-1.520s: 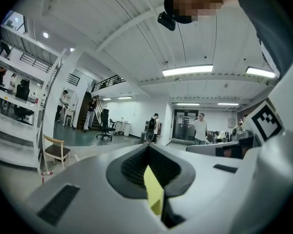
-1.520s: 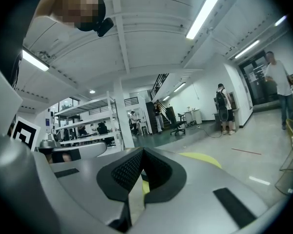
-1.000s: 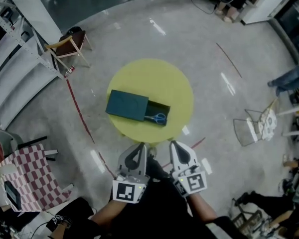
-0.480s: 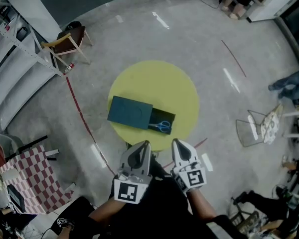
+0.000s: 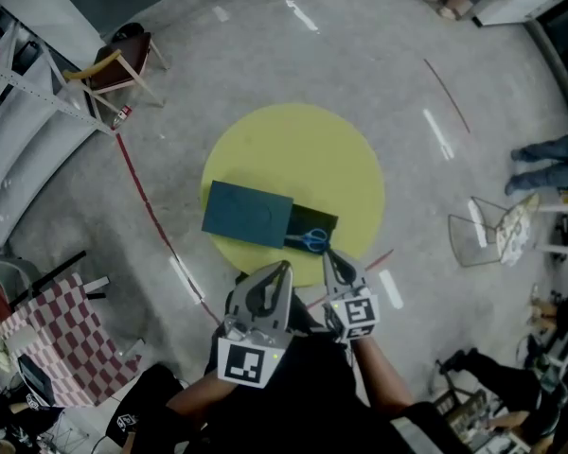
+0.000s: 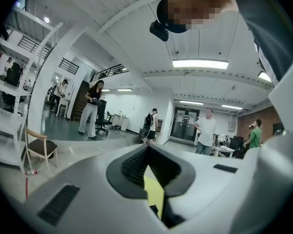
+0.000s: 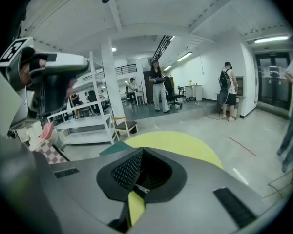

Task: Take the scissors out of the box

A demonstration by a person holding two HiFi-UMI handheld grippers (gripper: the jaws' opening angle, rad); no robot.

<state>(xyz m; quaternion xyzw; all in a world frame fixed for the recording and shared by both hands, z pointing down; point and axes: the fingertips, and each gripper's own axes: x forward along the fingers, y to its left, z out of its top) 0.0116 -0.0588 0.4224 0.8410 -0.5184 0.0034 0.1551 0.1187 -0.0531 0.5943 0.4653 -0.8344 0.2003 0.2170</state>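
Note:
A dark teal box (image 5: pixel 248 214) lies on the round yellow table (image 5: pixel 303 149), its black drawer (image 5: pixel 314 225) slid out to the right. Blue-handled scissors (image 5: pixel 312 240) lie in the drawer's near part. My right gripper (image 5: pixel 328 253) is shut and empty, with its tip just short of the scissors at the table's near edge. My left gripper (image 5: pixel 284 267) hangs shut and empty beside it, off the table's front edge. In the right gripper view the shut jaws (image 7: pixel 140 149) point over the table (image 7: pixel 185 143) and the box (image 7: pixel 112 148). The left gripper view shows shut jaws (image 6: pixel 146 146).
A wooden chair (image 5: pixel 114 69) and white shelving (image 5: pixel 28 93) stand at the far left. A seat with a red-checked cloth (image 5: pixel 52 334) is near left. A wire chair (image 5: pixel 483 239) and a person's legs (image 5: pixel 544 164) are at the right. A red line (image 5: pixel 147 211) crosses the floor.
My right gripper has gone forward and down, from beside the left one to the table's near edge by the scissors. The left gripper has edged forward. Both stayed shut.

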